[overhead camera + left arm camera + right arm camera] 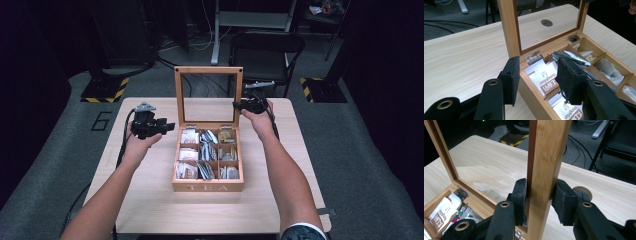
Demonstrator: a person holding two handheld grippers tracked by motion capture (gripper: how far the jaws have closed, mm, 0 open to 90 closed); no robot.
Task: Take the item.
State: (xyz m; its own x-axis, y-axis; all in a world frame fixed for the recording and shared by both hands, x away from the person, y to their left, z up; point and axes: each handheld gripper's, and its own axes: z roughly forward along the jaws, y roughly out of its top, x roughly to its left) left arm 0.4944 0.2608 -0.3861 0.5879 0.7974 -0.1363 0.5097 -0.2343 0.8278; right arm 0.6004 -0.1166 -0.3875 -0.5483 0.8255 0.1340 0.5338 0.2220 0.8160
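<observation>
Tea box (pixel 207 187): mid-desk, glass-paned lid (pixel 208 70) standing upright.
Right gripper (pixel 248 105): fingers (pixel 520 197) clamp the lid's right frame edge.
Left gripper (pixel 159 127): fingers (pixel 511 77) spread, empty, beside the box's rear-left corner above tea sachets (pixel 544 77).
Desk (pixel 150 205): light wood.

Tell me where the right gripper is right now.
In the high view the right gripper sits at the right side of the upright lid of the tea box, its jaws clamped on the lid's wooden frame.

left gripper (pixel 167 127) jaws spread, right gripper (pixel 239 105) jaws clamped
</observation>
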